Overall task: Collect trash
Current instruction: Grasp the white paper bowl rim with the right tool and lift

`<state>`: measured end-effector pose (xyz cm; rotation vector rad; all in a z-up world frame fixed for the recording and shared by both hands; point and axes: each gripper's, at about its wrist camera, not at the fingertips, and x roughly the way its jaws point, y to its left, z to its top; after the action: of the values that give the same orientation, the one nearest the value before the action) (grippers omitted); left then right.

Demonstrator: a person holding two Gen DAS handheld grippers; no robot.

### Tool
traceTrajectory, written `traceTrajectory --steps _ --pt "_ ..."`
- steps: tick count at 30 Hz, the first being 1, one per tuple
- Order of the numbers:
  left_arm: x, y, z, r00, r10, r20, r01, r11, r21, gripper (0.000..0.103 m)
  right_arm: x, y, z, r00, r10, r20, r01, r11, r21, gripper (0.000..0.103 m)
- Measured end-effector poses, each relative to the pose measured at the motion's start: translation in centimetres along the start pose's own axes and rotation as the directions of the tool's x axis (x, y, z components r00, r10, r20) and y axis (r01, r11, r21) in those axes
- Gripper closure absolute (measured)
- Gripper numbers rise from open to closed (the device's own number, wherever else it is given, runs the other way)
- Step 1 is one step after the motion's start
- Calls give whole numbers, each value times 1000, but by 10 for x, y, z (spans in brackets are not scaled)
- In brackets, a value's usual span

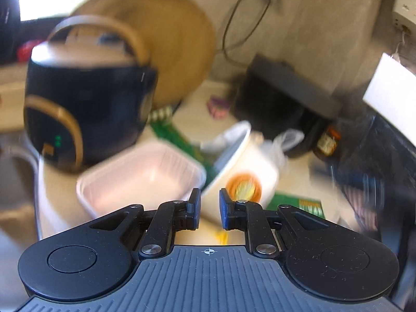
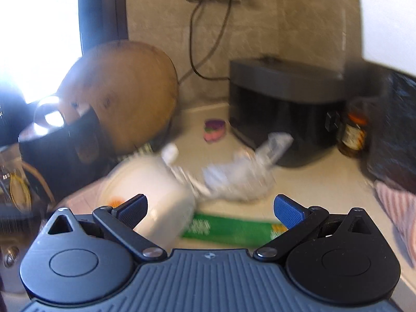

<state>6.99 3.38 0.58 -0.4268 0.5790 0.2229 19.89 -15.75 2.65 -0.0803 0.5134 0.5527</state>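
**Cluttered counter, both grippers over the trash, nothing gripped**

Left wrist view, motion-blurred: left gripper low centre, jaws close together with a narrow gap, nothing between them. Just past the tips, toward 1 o'clock, a white paper cup lies on its side, orange print facing the camera, mouth toward 11 o'clock. At 11 o'clock from the tips, a pale plastic tray, touching or just beside the cup, can't tell which. Green wrapper flat on the counter at 2 o'clock, partly under the cup. Crumpled clear plastic beyond the cup at 1 o'clock. Black rice cooker at 10 o'clock, round wooden board leaning behind it. Dark box appliance at 1 o'clock, a jar beside it

Right wrist view, also blurred: right gripper jaws spread wide, holding nothing. Paper cup on its side right ahead of the left finger at 11 o'clock. Green wrapper flat between the fingers, just past them. Crumpled plastic at 12 o'clock, beyond the wrapper. Small pink-purple item further off at 12. Appliance at 1 o'clock, jar at 2, wooden board at 10, striped cloth at 3
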Motion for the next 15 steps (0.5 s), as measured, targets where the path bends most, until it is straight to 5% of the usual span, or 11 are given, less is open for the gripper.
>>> traceTrajectory --steps 6,11,15 --pt "-17 21 -14 999 -23 -36 23 1000 16 85 69 41 48 997 56 -57 -57 998 -24 0" --pt "-32 54 -12 1000 15 -21 -15 999 -39 85 94 64 33 995 -36 -92 25 993 -118 0" --pt "-32 78 -14 998 41 -45 -45 994 -101 85 84 47 21 994 -49 -93 43 997 -63 0"
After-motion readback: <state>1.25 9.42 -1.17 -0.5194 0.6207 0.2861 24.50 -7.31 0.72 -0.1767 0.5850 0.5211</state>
